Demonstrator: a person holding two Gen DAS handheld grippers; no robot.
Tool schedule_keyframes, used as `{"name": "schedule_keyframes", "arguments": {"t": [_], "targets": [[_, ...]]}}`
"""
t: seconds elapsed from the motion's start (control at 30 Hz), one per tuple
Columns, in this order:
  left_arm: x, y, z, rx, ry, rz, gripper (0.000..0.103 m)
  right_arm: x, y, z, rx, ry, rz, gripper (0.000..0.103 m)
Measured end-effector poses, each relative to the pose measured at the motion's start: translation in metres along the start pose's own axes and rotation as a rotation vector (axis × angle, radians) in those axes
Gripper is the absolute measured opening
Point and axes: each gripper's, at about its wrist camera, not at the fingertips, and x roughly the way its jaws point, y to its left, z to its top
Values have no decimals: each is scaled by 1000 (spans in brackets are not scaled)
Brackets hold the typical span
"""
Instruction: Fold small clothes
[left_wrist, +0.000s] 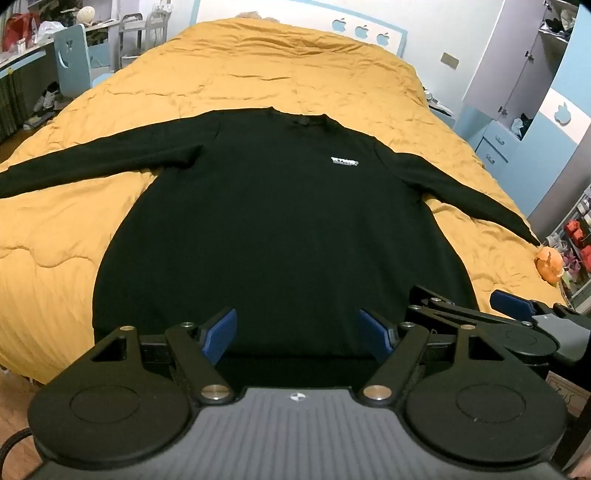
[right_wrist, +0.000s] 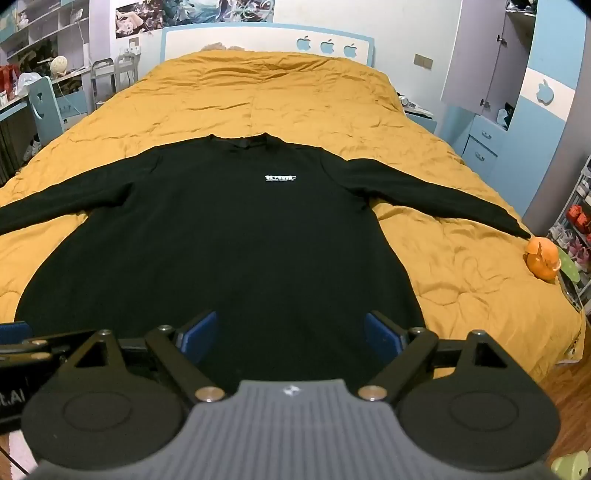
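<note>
Hiding the sweater's (left_wrist: 266, 229) hem, the left tool (left_wrist: 297, 334) and right tool (right_wrist: 290, 334) hover spread wide, gripping nothing. Beyond, it lies flat on the yellow bed (right_wrist: 258, 96), left cuff cut off.

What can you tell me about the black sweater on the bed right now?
The black sweater is a long-sleeved, knit-looking crew-neck with a small white logo on the chest. It lies flat and face up on the mustard quilt, unfolded, both sleeves spread out sideways, collar toward the headboard, hem nearest the cameras. The right sleeve's cuff ends beside an orange toy. Both tongs, left and right, hang open over the hem; no grip is visible.
</note>
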Motion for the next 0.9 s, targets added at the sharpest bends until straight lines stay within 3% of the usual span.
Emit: {"name": "schedule_keyframes", "arguments": {"t": [0.9], "targets": [[0,1,0,1,4,3,87,4,2,-2,-3,5,-6,83]]}}
